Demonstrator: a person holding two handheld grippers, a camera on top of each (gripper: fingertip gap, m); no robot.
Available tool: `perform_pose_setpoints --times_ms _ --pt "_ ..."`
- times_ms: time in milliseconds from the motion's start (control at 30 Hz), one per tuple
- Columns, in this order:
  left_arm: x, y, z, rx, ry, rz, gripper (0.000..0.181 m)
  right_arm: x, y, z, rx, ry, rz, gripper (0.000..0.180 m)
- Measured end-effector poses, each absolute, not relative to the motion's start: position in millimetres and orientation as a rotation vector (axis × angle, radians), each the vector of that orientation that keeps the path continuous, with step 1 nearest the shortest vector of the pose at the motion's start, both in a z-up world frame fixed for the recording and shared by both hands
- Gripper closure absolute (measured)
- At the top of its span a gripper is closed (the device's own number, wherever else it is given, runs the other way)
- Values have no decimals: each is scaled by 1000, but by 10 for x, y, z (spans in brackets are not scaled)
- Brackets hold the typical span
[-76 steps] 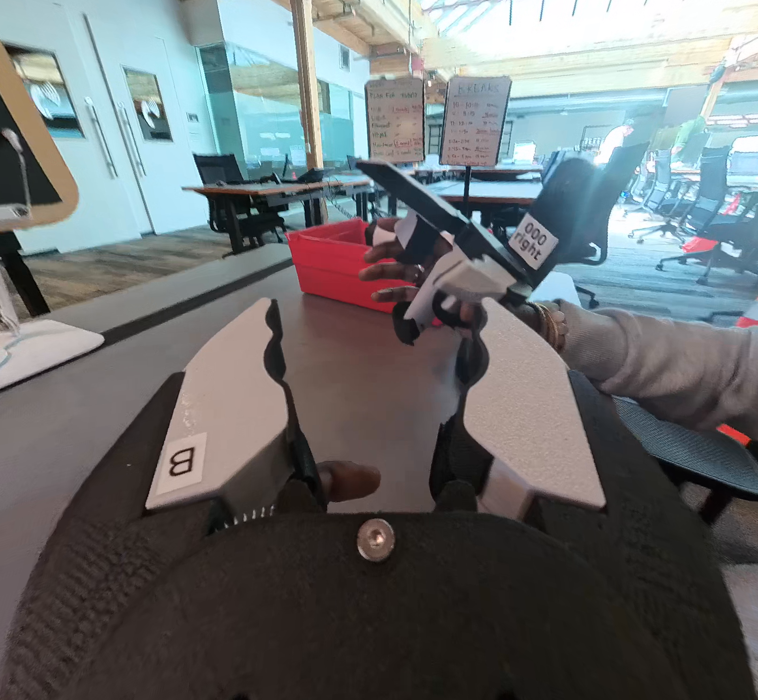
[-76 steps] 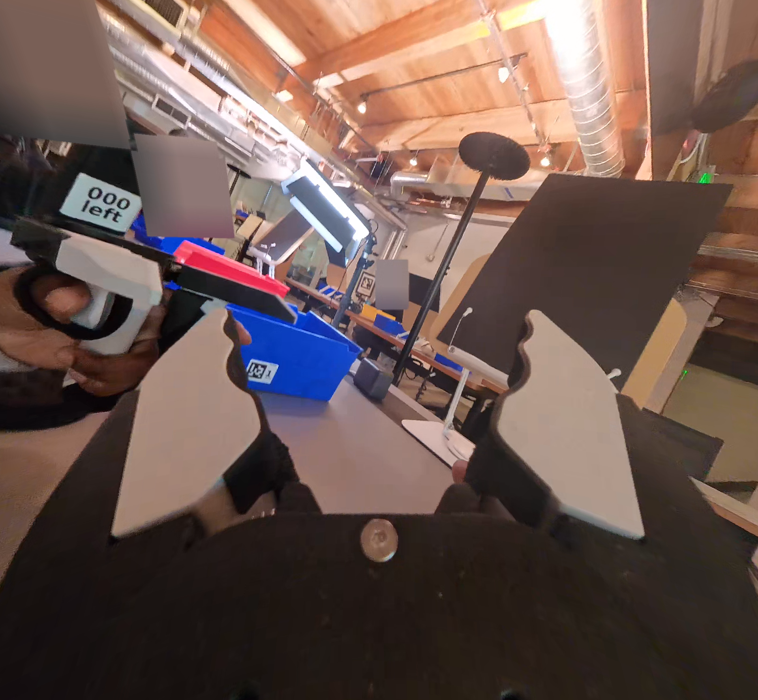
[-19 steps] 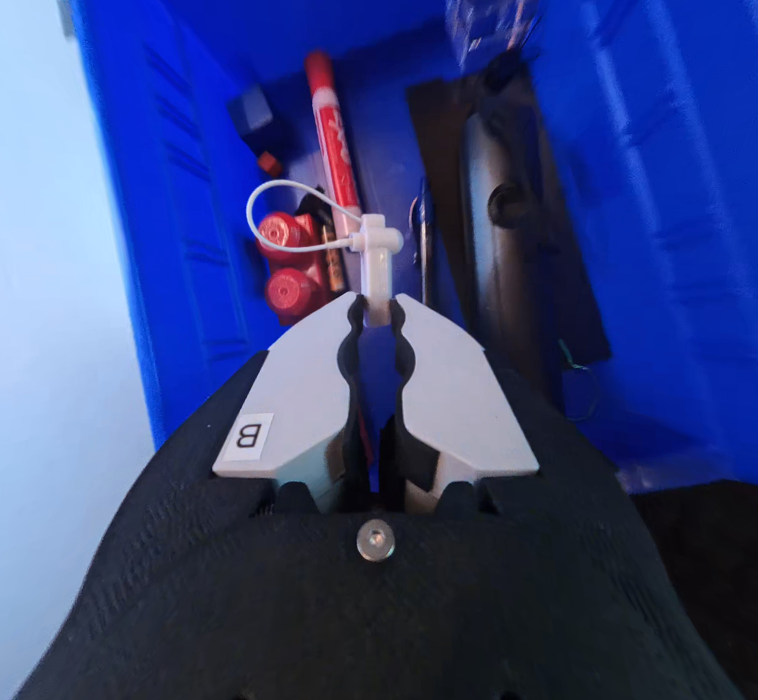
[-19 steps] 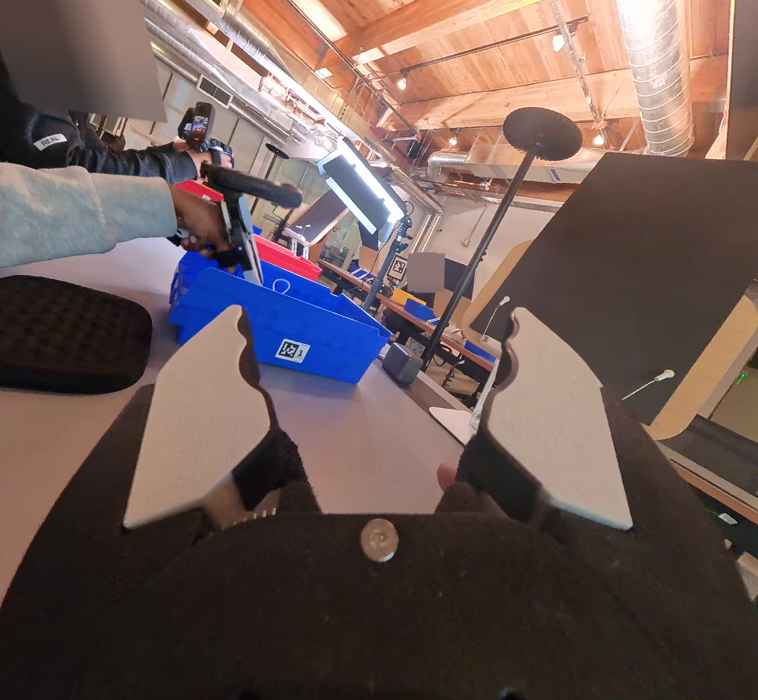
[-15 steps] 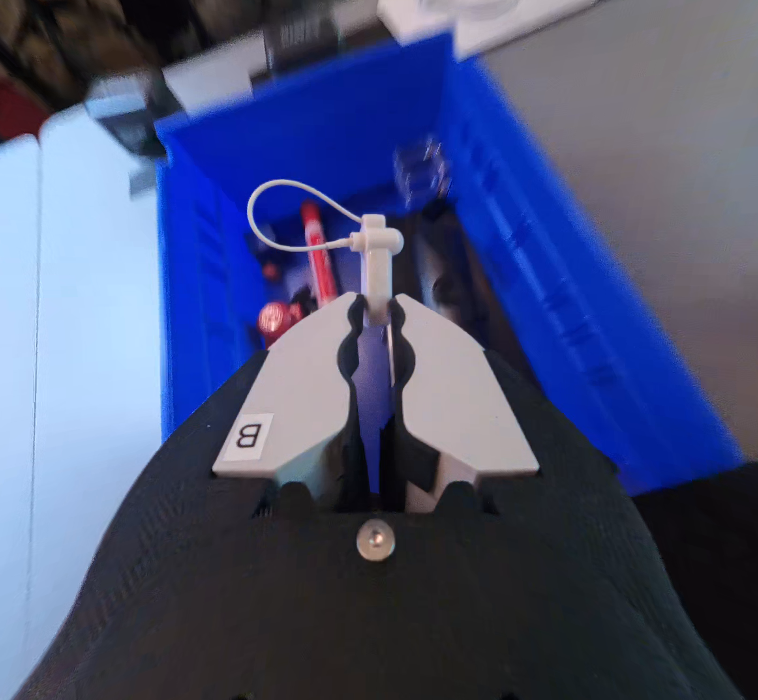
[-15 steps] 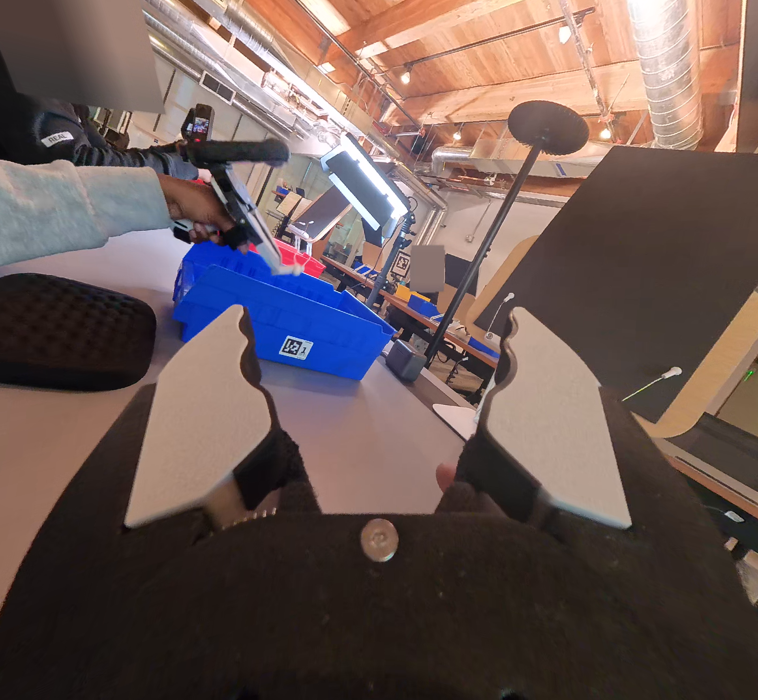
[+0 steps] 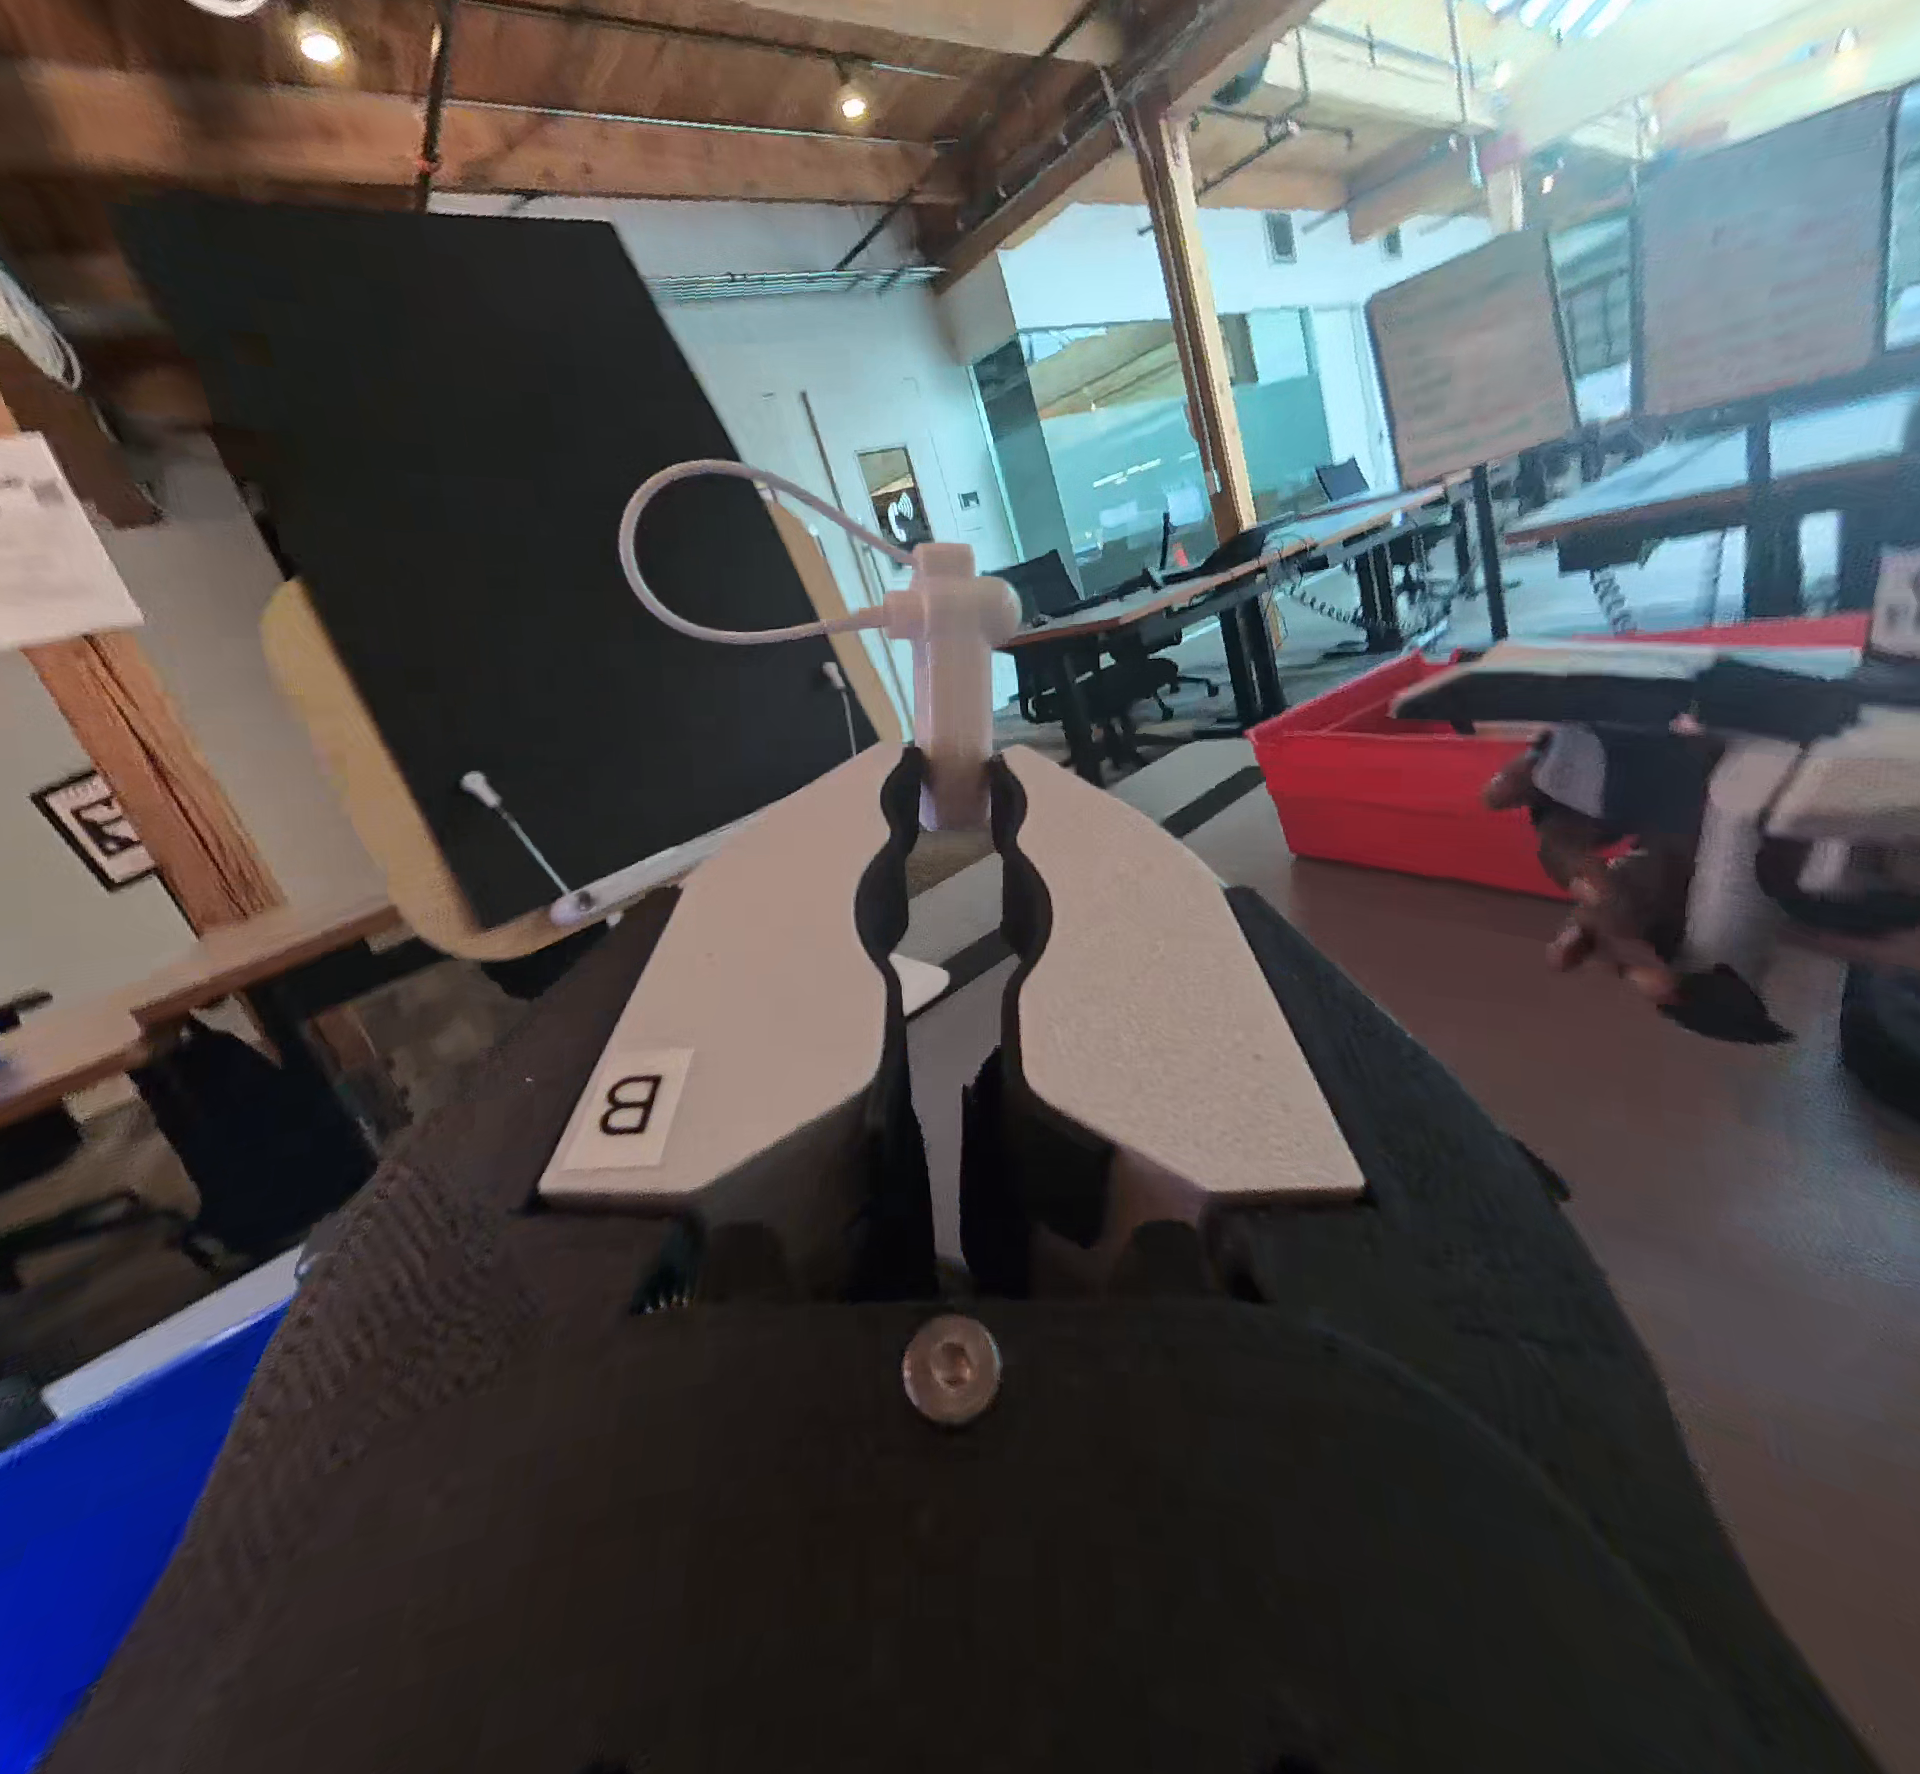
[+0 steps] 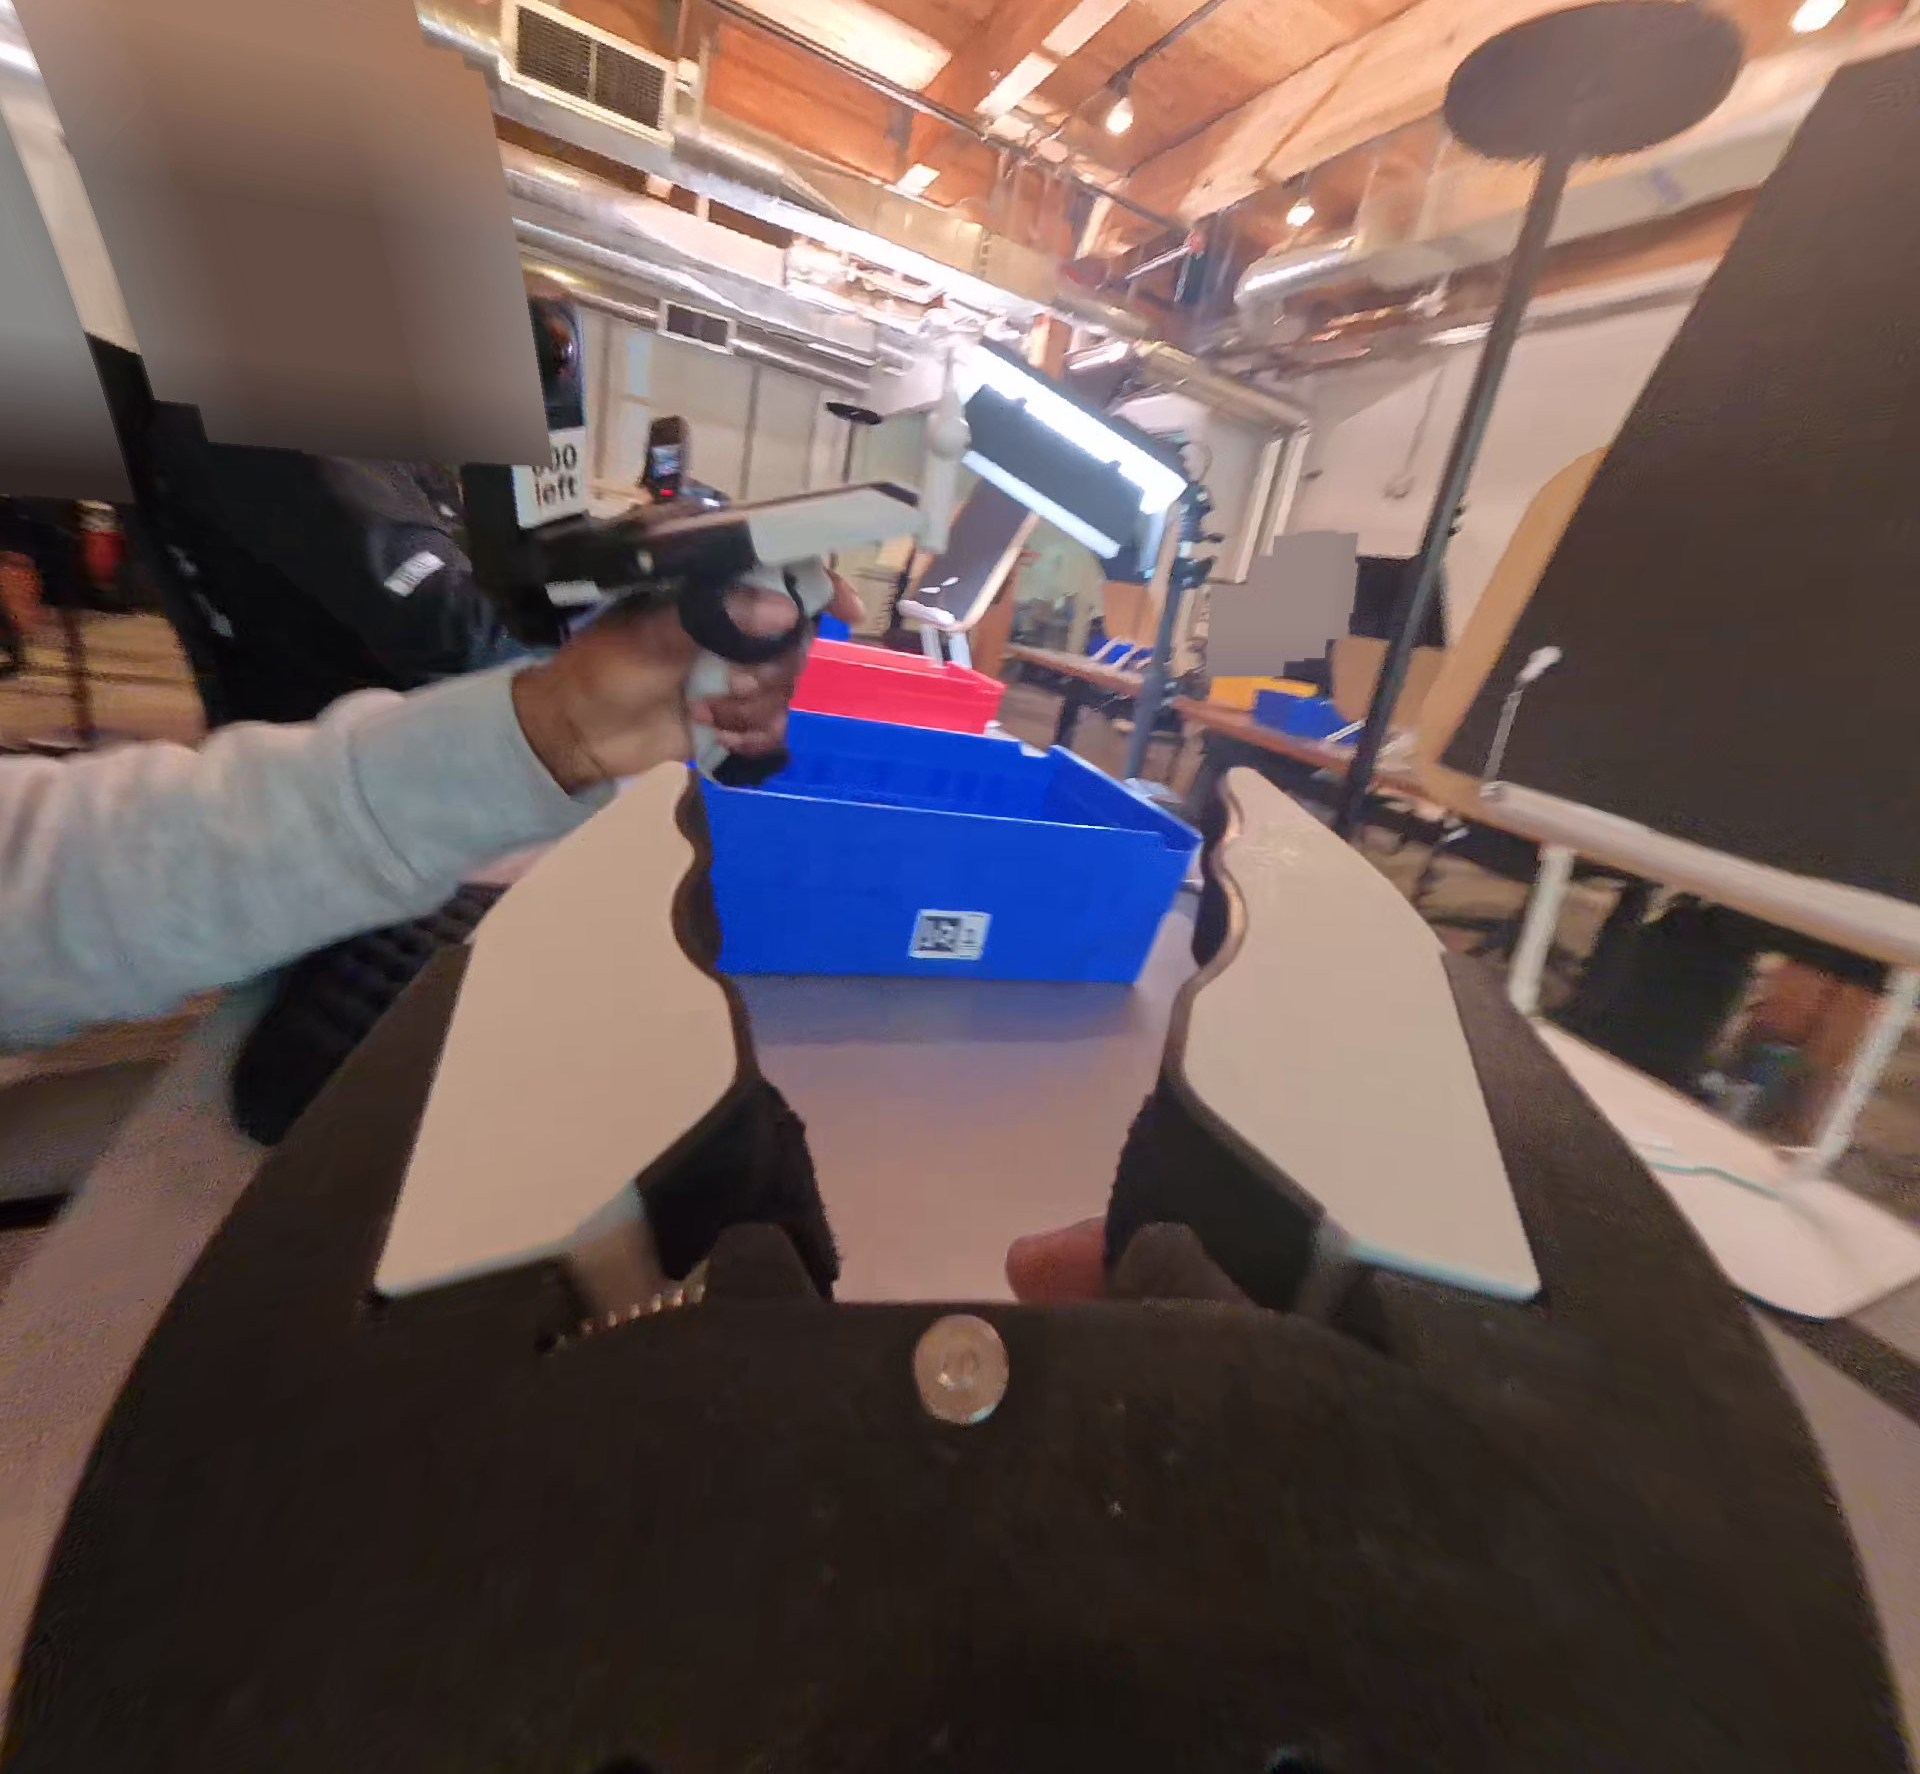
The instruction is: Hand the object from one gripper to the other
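Observation:
My left gripper (image 7: pixel 954 770) is shut on a small white plastic piece with a thin cord loop (image 7: pixel 951 675), which stands up out of the fingertips. It is held in the air above the table. In the right wrist view the left gripper (image 8: pixel 906 498) is at upper left, above the blue bin (image 8: pixel 935 877), with the white piece (image 8: pixel 940 477) at its tip. My right gripper (image 8: pixel 956 794) is open and empty, low over the grey table (image 8: pixel 956 1101), facing the blue bin. It shows blurred at the right of the left wrist view (image 7: pixel 1413 698).
A red bin (image 8: pixel 894 685) stands behind the blue bin and also shows in the left wrist view (image 7: pixel 1382 794). A black foam pad (image 8: pixel 332 1007) lies at the left. A black panel (image 7: pixel 468 529), a pole stand (image 8: pixel 1455 477) and its white base (image 8: pixel 1766 1236) stand on the right. The grippers' ends are close to 15 centimetres from one another.
My left gripper closed on the white piece in the blue bin, then lifted out and swung up to face across the room. The right gripper stayed open and turned toward the bin.

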State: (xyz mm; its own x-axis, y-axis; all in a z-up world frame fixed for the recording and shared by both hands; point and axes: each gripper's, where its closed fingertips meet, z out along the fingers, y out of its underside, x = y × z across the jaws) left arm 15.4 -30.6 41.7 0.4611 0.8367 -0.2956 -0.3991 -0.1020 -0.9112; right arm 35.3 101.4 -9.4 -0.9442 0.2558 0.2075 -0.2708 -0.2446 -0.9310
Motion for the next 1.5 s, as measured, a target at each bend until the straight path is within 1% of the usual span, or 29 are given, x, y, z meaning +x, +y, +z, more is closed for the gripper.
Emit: perform_pose_setpoints --times_ms 100,200,267,367,533,667,700,733,767,800,867,900,1000,1067,1167,1233,1400,1500 --pt "186 142 258 -1360 -366 1177 168 403 842 37 9 -1808 2291 102" --pt "174 437 -61 -1455 -297 1229 168 344 717 25 -27 -1899 2316 112" --pt "159 527 -279 -1575 -249 1252 168 271 706 -123 -85 -1956 2366 128" --pt "142 562 -445 -1650 -186 1289 168 345 779 -229 -113 -2057 2513 136" --pt "171 611 -497 -1676 -162 1267 168 213 800 -332 -178 -2083 2401 136" --pt "176 684 -606 -1733 -116 1277 168 255 742 -398 -158 -2129 2383 141" --pt "176 694 -623 -1743 -105 1287 168 264 733 -413 -152 -2142 2375 143" --pt "181 704 -631 -1748 -93 1294 168 270 725 -435 -145 -2160 2359 152" --pt "190 713 -634 -1748 -82 1295 168 274 722 -452 -136 -2174 2340 164" --pt "196 716 -630 -1741 -82 1292 168 271 725 -459 -127 -2175 2323 166" --pt "233 737 -592 -1702 -83 1233 167 281 746 -440 -99 -2163 2316 167" --pt "267 761 -565 -1670 -91 1153 163 296 760 -413 -84 -2154 2334 167" --pt "390 811 -461 -1552 -180 770 146 357 812 -301 -56 -2113 2457 167" --pt "436 790 -377 -1456 -253 526 143 420 847 -222 -22 -2081 2574 167" --pt "538 826 -352 -1390 -289 215 144 468 883 -151 -9 -2052 2708 167" --pt "571 862 -356 -1367 -303 111 145 489 899 -121 -8 -2041 2774 167" --pt "550 831 -317 -1314 -341 65 157 524 880 -131 3 -2064 2802 167" --pt "588 837 -313 -1316 -323 25 169 557 845 -162 25 -2095 2776 167"
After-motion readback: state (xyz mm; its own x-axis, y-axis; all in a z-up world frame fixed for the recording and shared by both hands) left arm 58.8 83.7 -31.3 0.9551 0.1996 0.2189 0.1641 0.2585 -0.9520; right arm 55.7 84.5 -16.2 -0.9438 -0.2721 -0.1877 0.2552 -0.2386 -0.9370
